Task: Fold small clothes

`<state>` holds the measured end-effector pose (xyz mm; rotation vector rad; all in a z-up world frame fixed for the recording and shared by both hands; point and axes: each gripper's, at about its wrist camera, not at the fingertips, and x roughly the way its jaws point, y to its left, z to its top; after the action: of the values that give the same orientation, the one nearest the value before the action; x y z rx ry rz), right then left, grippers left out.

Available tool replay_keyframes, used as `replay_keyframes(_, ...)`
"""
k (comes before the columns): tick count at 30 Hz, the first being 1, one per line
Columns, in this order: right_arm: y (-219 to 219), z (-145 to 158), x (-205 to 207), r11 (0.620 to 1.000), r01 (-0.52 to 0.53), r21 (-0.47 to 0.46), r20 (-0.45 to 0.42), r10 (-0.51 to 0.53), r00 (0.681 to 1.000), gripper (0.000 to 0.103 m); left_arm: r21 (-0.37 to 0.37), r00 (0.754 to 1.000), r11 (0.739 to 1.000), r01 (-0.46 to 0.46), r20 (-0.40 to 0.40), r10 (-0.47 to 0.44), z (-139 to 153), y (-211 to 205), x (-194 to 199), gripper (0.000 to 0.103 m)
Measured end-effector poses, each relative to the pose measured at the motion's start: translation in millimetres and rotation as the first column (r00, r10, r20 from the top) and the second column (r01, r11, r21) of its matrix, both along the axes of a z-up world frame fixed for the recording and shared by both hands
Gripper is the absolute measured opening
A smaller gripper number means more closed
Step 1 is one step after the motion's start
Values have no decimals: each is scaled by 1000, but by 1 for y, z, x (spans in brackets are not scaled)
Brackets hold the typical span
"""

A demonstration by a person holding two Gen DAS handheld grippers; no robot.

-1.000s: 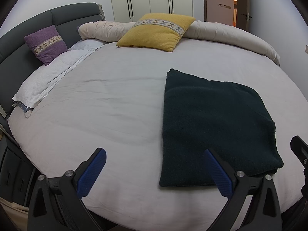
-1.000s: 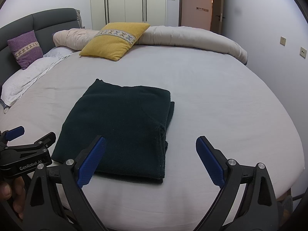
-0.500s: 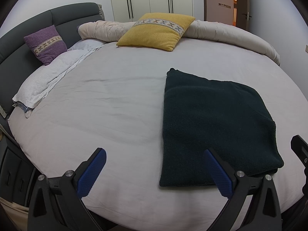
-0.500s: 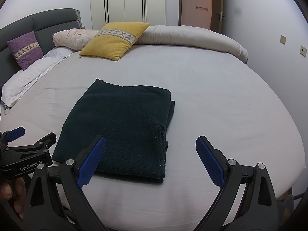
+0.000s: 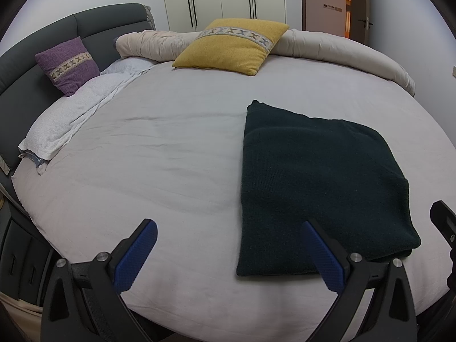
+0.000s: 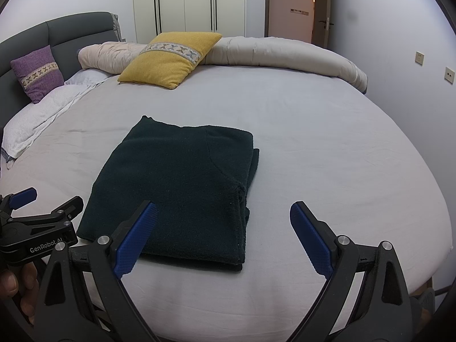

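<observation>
A dark green knitted garment (image 5: 316, 182) lies folded into a flat rectangle on the light grey bed sheet (image 5: 159, 154); in the right wrist view the garment (image 6: 182, 182) lies near the front of the bed. My left gripper (image 5: 228, 252) is open and empty, held above the bed's front edge to the left of the garment's near corner. My right gripper (image 6: 223, 236) is open and empty, held above the garment's near right corner. The left gripper's body (image 6: 37, 228) shows at the left edge of the right wrist view.
A yellow cushion (image 5: 230, 47) and a rolled beige duvet (image 5: 342, 54) lie at the far side of the round bed. A purple cushion (image 5: 68, 64) leans on the dark headboard (image 5: 85, 25) beside a white blanket (image 5: 71, 119). Wardrobe doors and an open doorway stand behind.
</observation>
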<state>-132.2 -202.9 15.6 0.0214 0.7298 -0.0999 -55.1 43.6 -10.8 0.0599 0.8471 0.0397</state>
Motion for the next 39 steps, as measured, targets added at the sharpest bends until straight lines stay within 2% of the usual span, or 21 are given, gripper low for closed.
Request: replay_keyframes(39,1,-8,-2,1000,-6,6,-7,7,1000,95,-1,1000,1000,26,-16,-26,-4,9,4,103)
